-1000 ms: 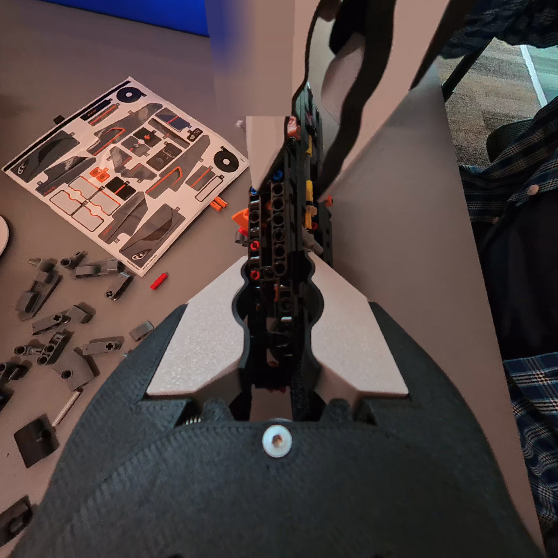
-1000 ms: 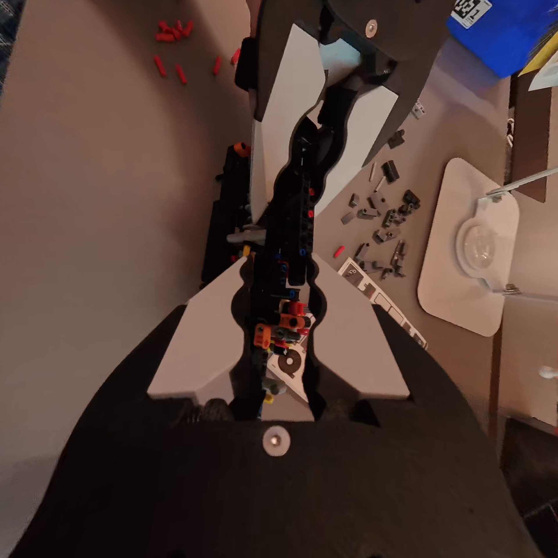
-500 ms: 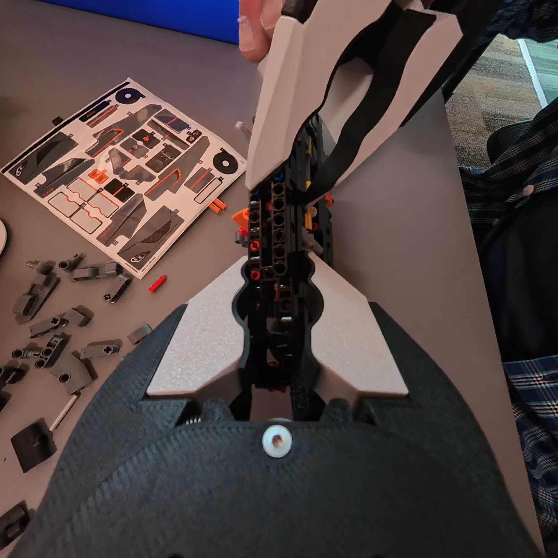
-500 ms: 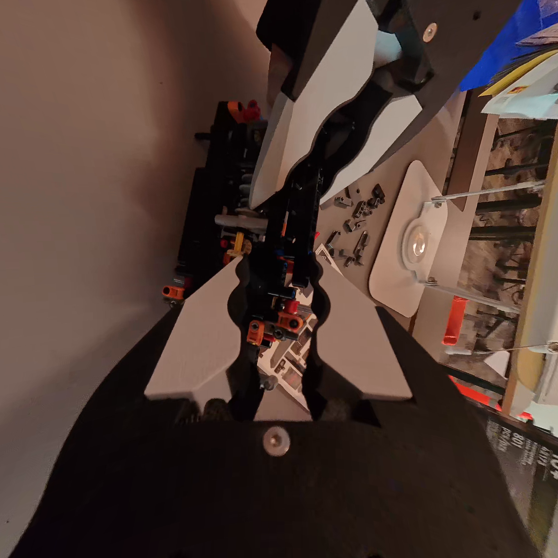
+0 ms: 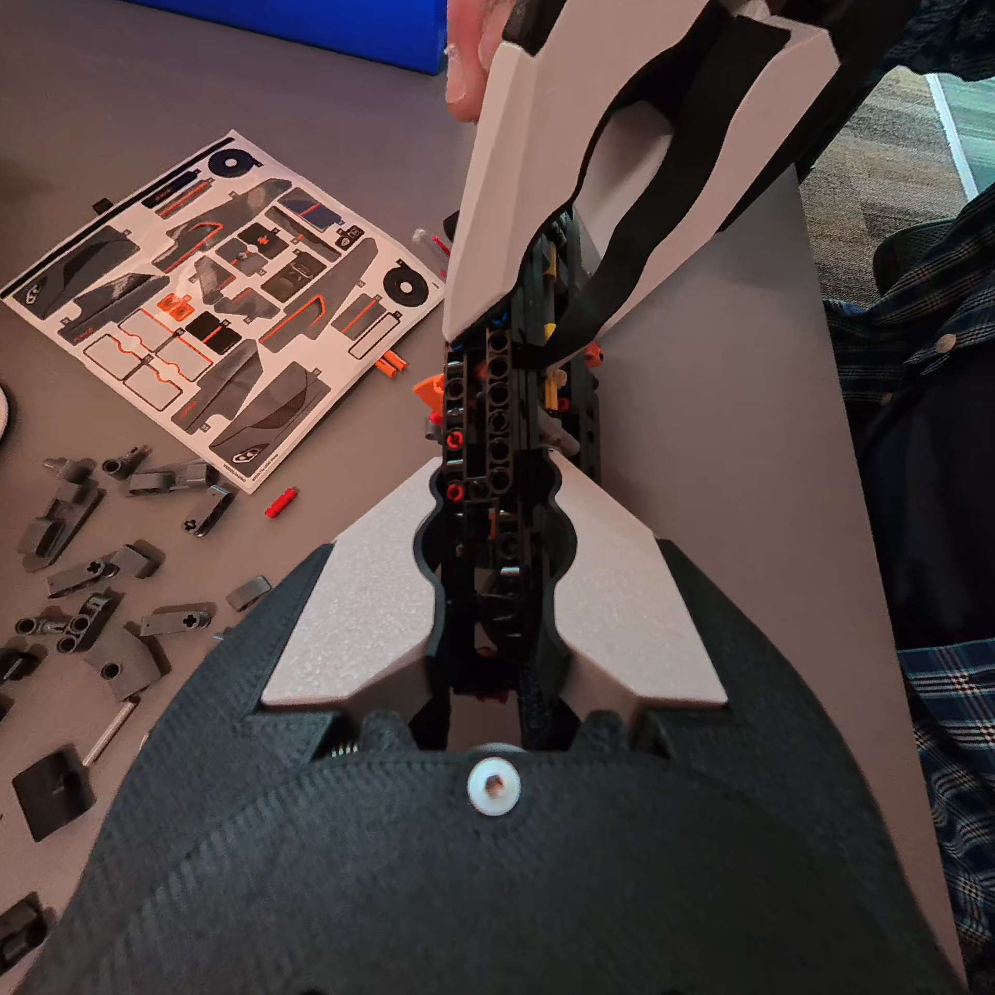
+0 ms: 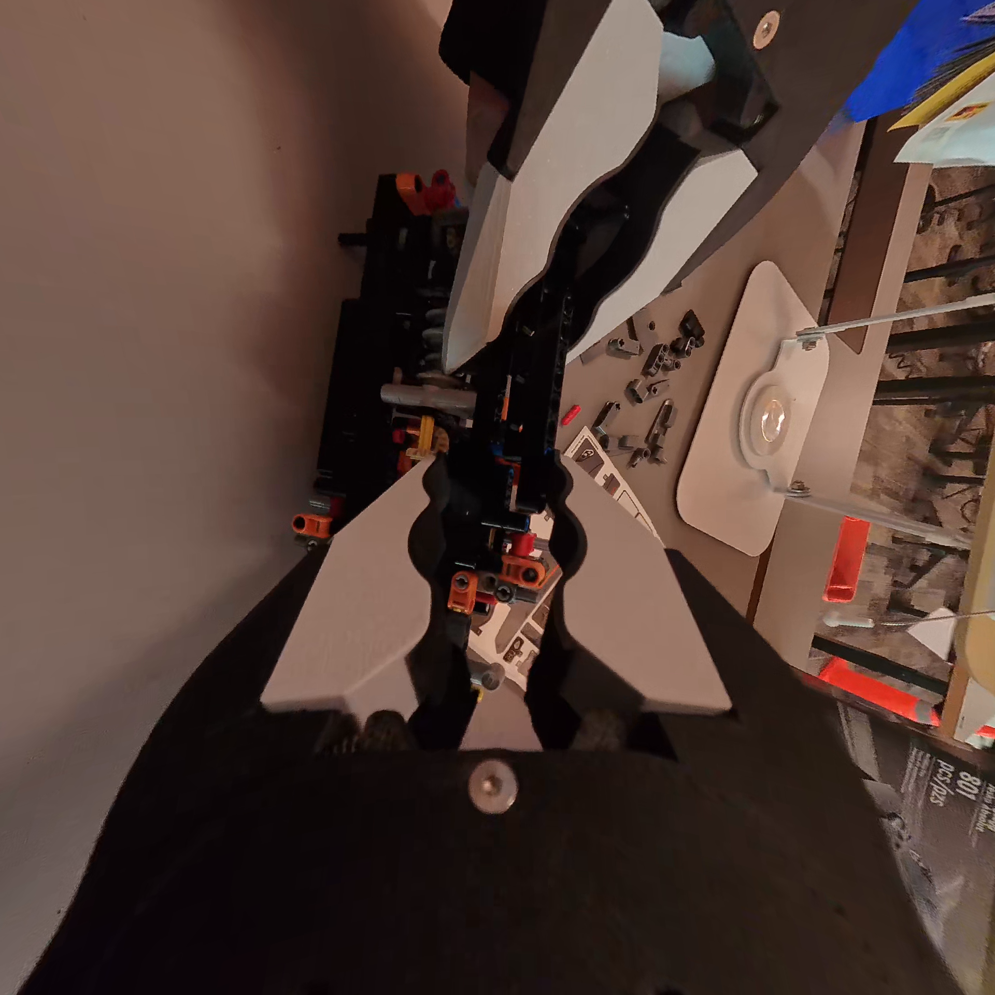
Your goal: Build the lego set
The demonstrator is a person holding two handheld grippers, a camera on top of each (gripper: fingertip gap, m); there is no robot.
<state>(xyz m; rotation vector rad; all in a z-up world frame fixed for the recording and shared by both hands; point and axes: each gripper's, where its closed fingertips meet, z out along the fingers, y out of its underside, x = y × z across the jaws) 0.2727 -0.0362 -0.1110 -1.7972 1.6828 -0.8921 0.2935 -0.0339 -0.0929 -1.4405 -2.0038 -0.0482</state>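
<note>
With both the left gripper (image 5: pixel 495 474) and right gripper (image 6: pixel 498 479) clamped on the black Technic chassis (image 5: pixel 498 409), hold the ends aligned — avoid twisting — while seating parts.

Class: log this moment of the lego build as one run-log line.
left gripper: shut on black lego assembly | right gripper: shut on its far end | loose grey pieces, sticker sheet: on table

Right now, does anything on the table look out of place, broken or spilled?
Nothing looks damaged or spilled. Both the left gripper and the right gripper are shut on the black lego assembly, one at each end. The loose grey parts and the sticker sheet lie flat on the table.
</note>
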